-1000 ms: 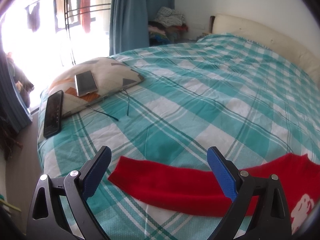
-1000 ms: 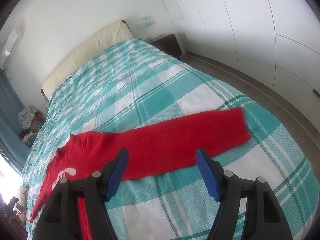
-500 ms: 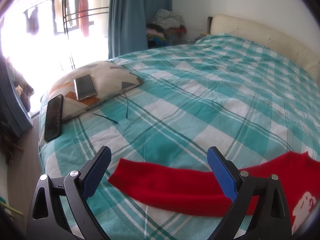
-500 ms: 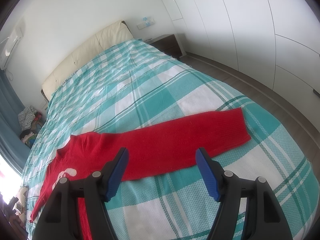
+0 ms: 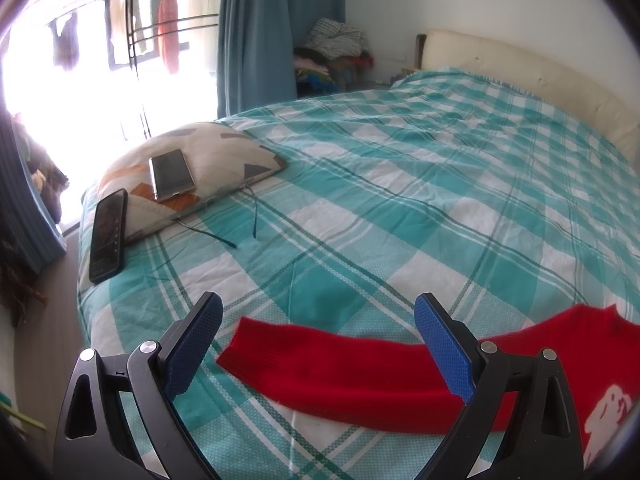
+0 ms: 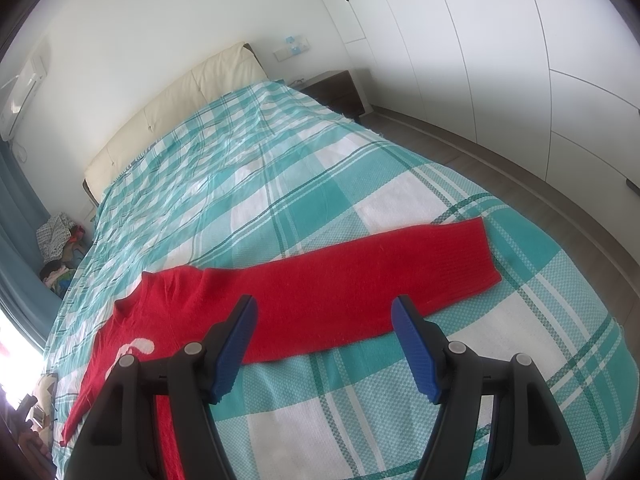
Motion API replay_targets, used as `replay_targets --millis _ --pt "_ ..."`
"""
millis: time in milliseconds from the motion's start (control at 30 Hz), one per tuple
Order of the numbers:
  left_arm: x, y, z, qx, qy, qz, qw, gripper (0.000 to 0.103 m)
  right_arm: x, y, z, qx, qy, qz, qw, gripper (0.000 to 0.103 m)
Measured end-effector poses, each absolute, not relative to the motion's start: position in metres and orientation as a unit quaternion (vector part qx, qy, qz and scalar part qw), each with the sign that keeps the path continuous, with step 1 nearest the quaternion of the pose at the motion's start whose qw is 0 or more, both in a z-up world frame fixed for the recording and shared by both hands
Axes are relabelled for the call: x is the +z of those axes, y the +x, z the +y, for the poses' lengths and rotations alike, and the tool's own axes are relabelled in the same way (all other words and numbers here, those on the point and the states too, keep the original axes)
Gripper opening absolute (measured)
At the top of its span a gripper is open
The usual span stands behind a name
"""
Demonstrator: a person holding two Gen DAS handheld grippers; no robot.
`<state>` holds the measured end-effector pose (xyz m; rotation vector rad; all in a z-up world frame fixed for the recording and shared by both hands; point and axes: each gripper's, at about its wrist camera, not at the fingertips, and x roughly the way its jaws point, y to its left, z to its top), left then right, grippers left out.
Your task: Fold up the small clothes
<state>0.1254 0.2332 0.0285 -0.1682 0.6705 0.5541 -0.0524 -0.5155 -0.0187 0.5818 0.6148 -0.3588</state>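
A red sweater [image 6: 320,296] lies spread flat, apparently near the bed's [image 6: 280,184] foot edge; left gripper [image 5: 318,344] and right gripper [image 6: 324,344] hover released, empty.

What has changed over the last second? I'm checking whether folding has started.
Nothing visibly changed. Both grippers, left and right, hang open above the red sweater, which lies spread flat on the checked bedspread with neither sleeve taken hold of. The two phones by the pillow lie as they were.
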Motion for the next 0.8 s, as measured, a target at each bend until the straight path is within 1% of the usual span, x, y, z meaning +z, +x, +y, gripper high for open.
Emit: replay_targets --millis 800 --pt "0.0283 0.1273 0.2306 0.263 -0.079 0.328 0.904 0.098 -0.016 -0.0532 -0.5146 -0.172 0.28 0.294 0.897 0.069"
